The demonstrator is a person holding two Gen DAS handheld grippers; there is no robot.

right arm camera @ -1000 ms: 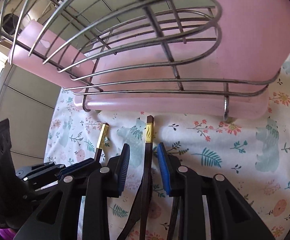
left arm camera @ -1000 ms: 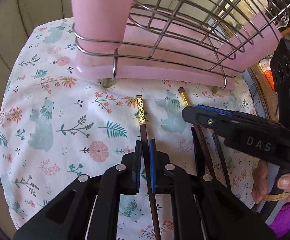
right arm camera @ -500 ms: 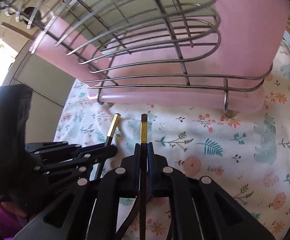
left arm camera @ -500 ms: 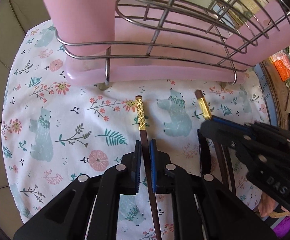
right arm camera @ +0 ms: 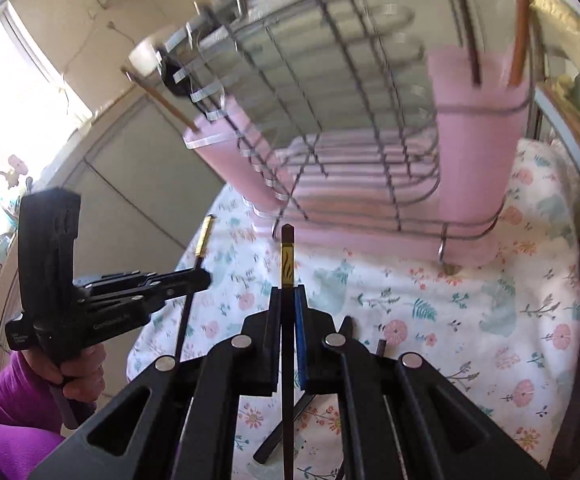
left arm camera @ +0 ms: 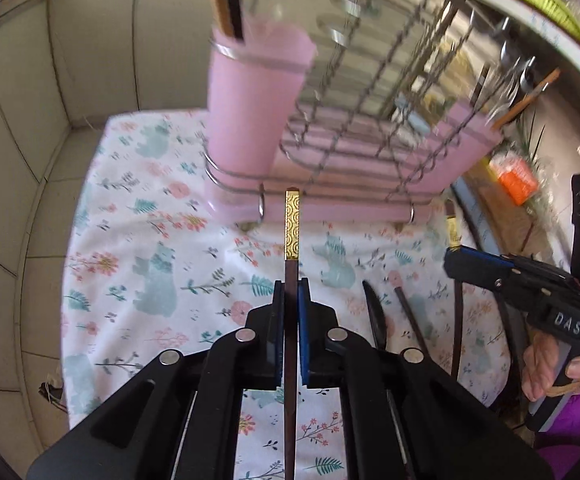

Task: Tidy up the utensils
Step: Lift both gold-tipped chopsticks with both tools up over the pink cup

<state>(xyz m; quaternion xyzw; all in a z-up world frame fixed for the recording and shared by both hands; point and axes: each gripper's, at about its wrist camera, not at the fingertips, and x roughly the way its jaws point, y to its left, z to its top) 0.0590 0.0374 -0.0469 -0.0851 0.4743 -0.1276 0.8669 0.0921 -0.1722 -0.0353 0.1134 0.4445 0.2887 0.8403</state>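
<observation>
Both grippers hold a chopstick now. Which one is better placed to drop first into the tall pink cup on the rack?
Left, probably. The left gripper holds its chopstick almost under the pink cup. From the right gripper, the cup sits far to the right.

Left gripper (left arm camera: 291,292) is clamped tight on a dark chopstick (left arm camera: 291,320) with a gold patterned end, pointing straight at the wire drying rack (left arm camera: 370,120). Rack's got a pink cup (left arm camera: 250,112) on its left corner with a couple of sticks poking out, kinda blurry. Off to the right, the other gripper (left arm camera: 456,260) is pinching a second gold-tipped chopstick (left arm camera: 454,234). A few more dark utensils (left arm camera: 376,320) lie on the floral bear-print cloth (left arm camera: 150,272) between them.
</observation>
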